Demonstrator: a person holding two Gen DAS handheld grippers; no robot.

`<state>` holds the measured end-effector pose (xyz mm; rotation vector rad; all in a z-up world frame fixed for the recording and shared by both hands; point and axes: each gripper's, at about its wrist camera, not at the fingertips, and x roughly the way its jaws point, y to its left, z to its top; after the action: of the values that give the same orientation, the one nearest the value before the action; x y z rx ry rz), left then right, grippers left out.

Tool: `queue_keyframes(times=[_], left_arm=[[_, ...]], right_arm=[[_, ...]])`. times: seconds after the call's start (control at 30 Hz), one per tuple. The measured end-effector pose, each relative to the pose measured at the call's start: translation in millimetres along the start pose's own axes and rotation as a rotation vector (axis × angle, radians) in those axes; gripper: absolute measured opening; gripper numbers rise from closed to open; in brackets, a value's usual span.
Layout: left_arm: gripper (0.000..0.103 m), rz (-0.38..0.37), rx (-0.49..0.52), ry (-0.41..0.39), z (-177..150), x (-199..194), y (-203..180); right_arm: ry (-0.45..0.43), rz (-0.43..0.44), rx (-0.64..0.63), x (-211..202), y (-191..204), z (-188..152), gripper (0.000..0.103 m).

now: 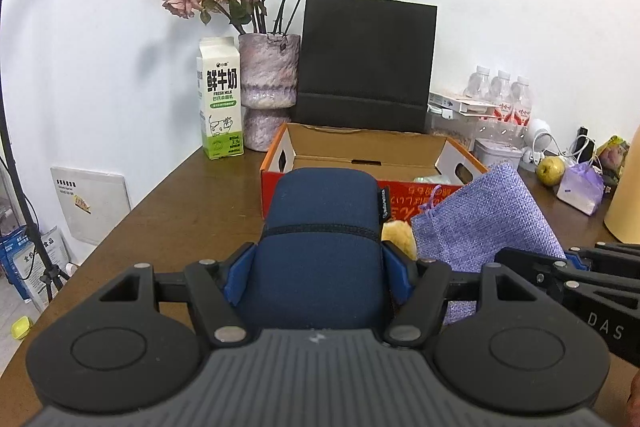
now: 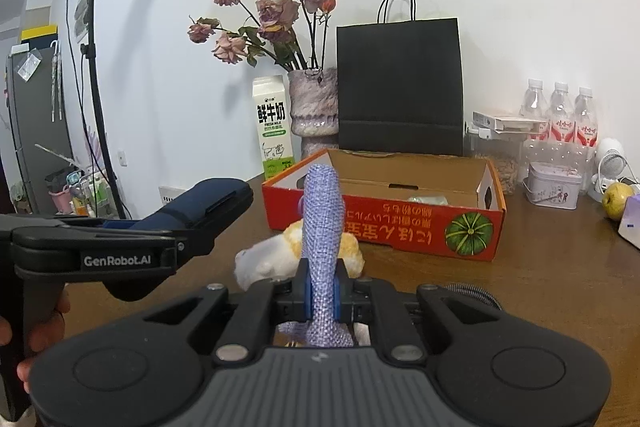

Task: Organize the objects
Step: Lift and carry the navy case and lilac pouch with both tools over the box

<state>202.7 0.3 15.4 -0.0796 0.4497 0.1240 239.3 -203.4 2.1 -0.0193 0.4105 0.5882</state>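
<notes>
My left gripper [image 1: 318, 271] is shut on a navy blue zip case [image 1: 320, 227] and holds it above the brown table, pointing at the open orange cardboard box [image 1: 280, 147]. The case also shows in the right wrist view [image 2: 200, 205], left of the box [image 2: 384, 227]. My right gripper [image 2: 322, 293] is shut on a lavender woven pouch [image 2: 322, 223], held edge-on; the pouch shows in the left wrist view [image 1: 484, 223] at the right. A yellow-and-white plush thing [image 2: 272, 259] lies on the table under the pouch.
Behind the box stand a black paper bag [image 1: 368, 63], a vase of dried roses [image 1: 268, 91] and a milk carton [image 1: 220, 103]. At the right are water bottles [image 2: 560, 119], a tin [image 2: 554, 185], a green apple [image 2: 618, 201] and a small lilac bag [image 1: 580, 187].
</notes>
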Motion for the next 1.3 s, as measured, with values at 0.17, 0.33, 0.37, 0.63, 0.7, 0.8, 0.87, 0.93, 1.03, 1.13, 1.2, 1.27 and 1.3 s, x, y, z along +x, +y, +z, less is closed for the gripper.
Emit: queue_keyframes(times=[0.17,0.33,0.37,0.63,0.7,0.8,0.87,0.93,1.03,1.13,1.2,1.27,1.3], left_arm=[[0.067,-0.001,0.000,-0.001,8,9,-3],[0.067,-0.001,0.004,-0.008,20,23,-8],[0.067,-0.001,0.006,-0.010,23,25,-9],[0.067,0.000,0.001,-0.030,41,46,-14],[0.067,0.000,-0.001,-0.034,45,53,-15],[0.067,0.002,-0.009,-0.040,50,63,-17],[0.067,0.001,-0.017,-0.044,52,69,-18],[0.067,-0.003,-0.026,-0.045,55,75,-18],[0.067,-0.007,-0.031,-0.042,59,85,-19],[0.067,-0.001,-0.031,-0.043,62,93,-18],[0.067,0.001,-0.033,-0.044,64,98,-18],[0.067,0.003,-0.034,-0.047,67,103,-18],[0.067,0.004,-0.034,-0.049,68,105,-18]], right_arm=[[-0.006,0.005,0.012,10,-6,10,0.009],[-0.015,0.007,0.010,21,-10,21,0.009],[-0.017,0.008,0.008,23,-10,24,0.009],[-0.040,0.005,0.004,40,-18,44,0.009],[-0.048,0.004,0.010,45,-21,48,0.009],[-0.059,0.002,0.021,53,-27,53,0.009],[-0.063,0.003,0.027,58,-29,55,0.009],[-0.063,0.006,0.032,65,-32,57,0.009],[-0.062,0.006,0.036,72,-36,59,0.009],[-0.064,0.004,0.039,79,-40,61,0.009],[-0.065,0.000,0.044,84,-43,63,0.009],[-0.065,-0.001,0.050,88,-46,65,0.009],[-0.065,-0.002,0.052,91,-47,66,0.009]])
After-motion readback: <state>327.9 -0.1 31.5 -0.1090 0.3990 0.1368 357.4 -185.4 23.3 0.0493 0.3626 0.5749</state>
